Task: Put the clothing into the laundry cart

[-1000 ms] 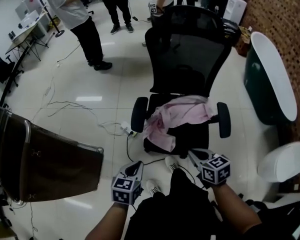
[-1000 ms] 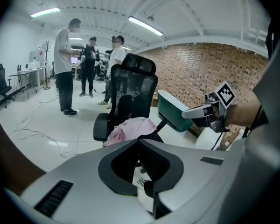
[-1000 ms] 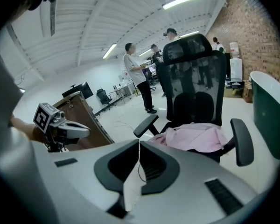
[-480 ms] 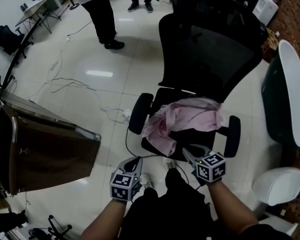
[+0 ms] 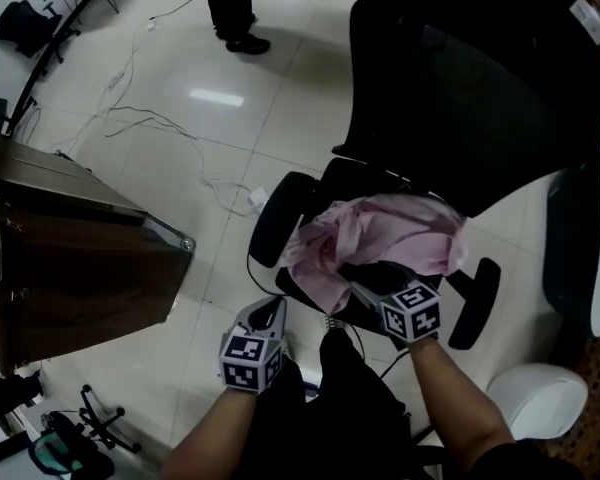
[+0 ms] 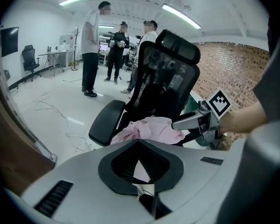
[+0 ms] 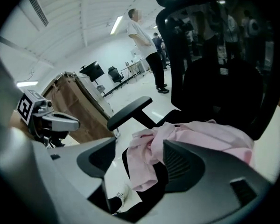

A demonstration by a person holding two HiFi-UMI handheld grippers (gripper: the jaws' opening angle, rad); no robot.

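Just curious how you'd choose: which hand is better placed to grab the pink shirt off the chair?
Probably right. The right gripper is at the shirt, jaws opening with cloth showing between them. The left gripper hangs back from the chair, shut.

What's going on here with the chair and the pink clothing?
A person holds a tool in each hand. The right tool reaches for the pink garment heaped on the office chair, its jaws opening, cloth not yet gripped. The left tool hangs back, shut and empty. The laundry cart stands to the left.
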